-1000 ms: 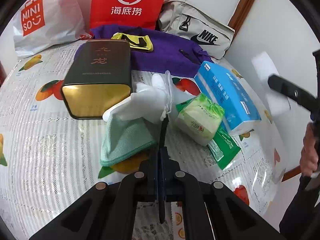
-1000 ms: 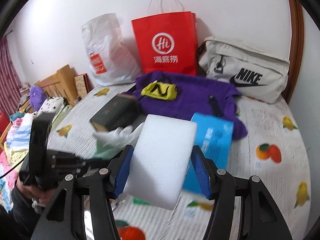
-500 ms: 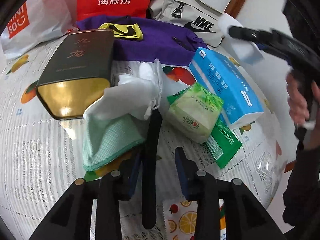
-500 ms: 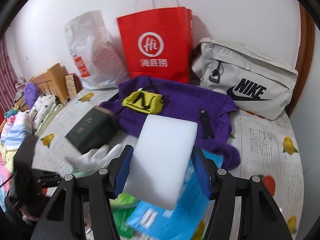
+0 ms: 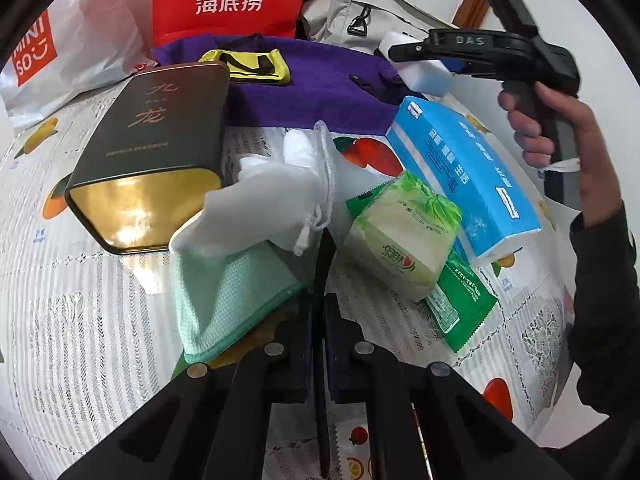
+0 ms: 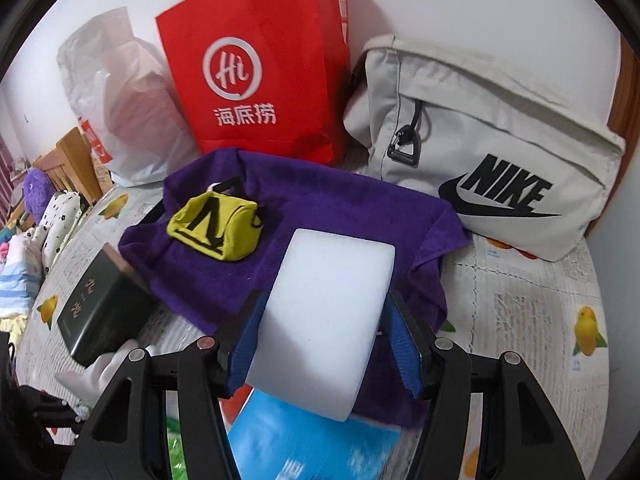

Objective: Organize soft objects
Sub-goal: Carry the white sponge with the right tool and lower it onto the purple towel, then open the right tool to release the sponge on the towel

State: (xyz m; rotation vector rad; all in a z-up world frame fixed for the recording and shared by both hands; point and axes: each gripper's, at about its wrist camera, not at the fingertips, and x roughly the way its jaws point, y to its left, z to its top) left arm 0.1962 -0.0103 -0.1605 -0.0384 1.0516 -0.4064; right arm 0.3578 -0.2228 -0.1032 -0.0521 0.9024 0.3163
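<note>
1. Step in hand, as I read it: the right gripper (image 6: 326, 332) carries a white sponge block (image 6: 324, 320), jaws clenched on its two sides, held above the near edge of the purple towel (image 6: 320, 216). Prob. the towel is the drop spot for soft stuff, since a yellow pouch (image 6: 218, 228) already sits on it.
2. Next move, my guess: lower the sponge onto bare towel just right of the pouch, let go, then pull back w/o dragging the cloth.
3. The left gripper (image 5: 318, 308) hangs low, well in front of the towel; jaws pressed together w/ nothing between them. Its tips are near the green cloth (image 5: 224, 300) and white drawstring bag (image 5: 276, 200), likely the next picks.
4. Writing, left to right of the towel: white plastic bag (image 5: 60, 52) reads "MINISO"; dark tin (image 5: 156, 132), just left-front of the towel, has gold Chinese characters.
5. Behind the towel: red paper bag (image 6: 260, 68), "Hi" logo + "海底捞".
6. Right-behind: grey bag (image 6: 492, 152), "NIKE" w/ swoosh.
7. Front-right: blue tissue pack (image 5: 464, 172) and green packs (image 5: 404, 236), print too small to read. Right gripper's body shows "DAS".
</note>
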